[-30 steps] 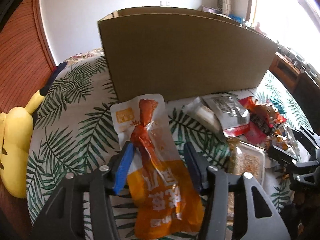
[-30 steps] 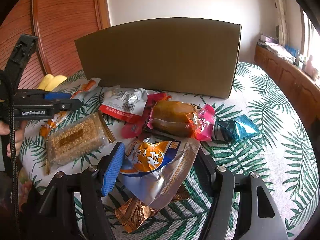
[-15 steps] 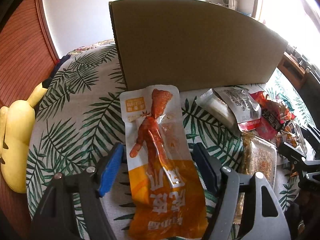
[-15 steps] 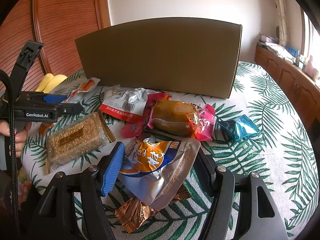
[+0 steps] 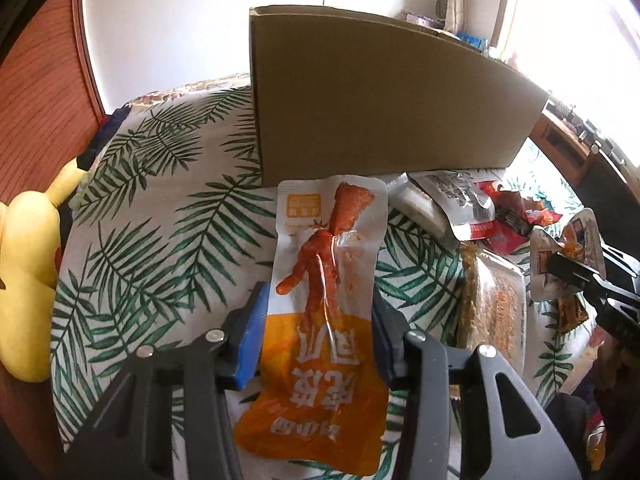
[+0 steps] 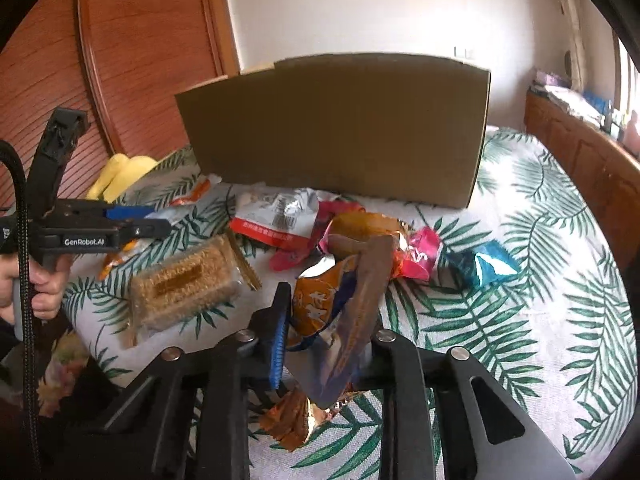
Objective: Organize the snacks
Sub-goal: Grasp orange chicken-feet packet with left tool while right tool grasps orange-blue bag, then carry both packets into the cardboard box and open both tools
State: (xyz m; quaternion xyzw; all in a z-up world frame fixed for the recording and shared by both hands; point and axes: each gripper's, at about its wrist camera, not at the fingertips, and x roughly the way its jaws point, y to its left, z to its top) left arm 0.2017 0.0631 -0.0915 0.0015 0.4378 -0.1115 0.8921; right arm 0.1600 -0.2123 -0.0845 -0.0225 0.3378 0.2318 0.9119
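Note:
A long orange and white chicken-foot snack pack (image 5: 324, 320) lies on the leaf-print cloth, its top end against the cardboard box (image 5: 380, 100). My left gripper (image 5: 318, 334) is closing on it, and both pads touch its long edges. In the right wrist view, my right gripper (image 6: 326, 336) is closing on a silver pouch with an orange and blue print (image 6: 340, 300). The pouch is squeezed and folded upward between the pads. The left gripper (image 6: 132, 224) also shows at the left there, held by a hand (image 6: 44, 284).
A sesame bar pack (image 6: 184, 284), a silver-red pouch (image 6: 280, 216), a pink-wrapped cake (image 6: 372, 232) and a blue pack (image 6: 484, 266) lie before the box (image 6: 336, 128). A gold wrapper (image 6: 292, 420) sits under my right jaws. A yellow plush (image 5: 28, 272) lies left.
Both grippers have narrowed. The left jaws came in to the orange pack's edges. The right jaws pinched the silver pouch, which crumpled and stood up.

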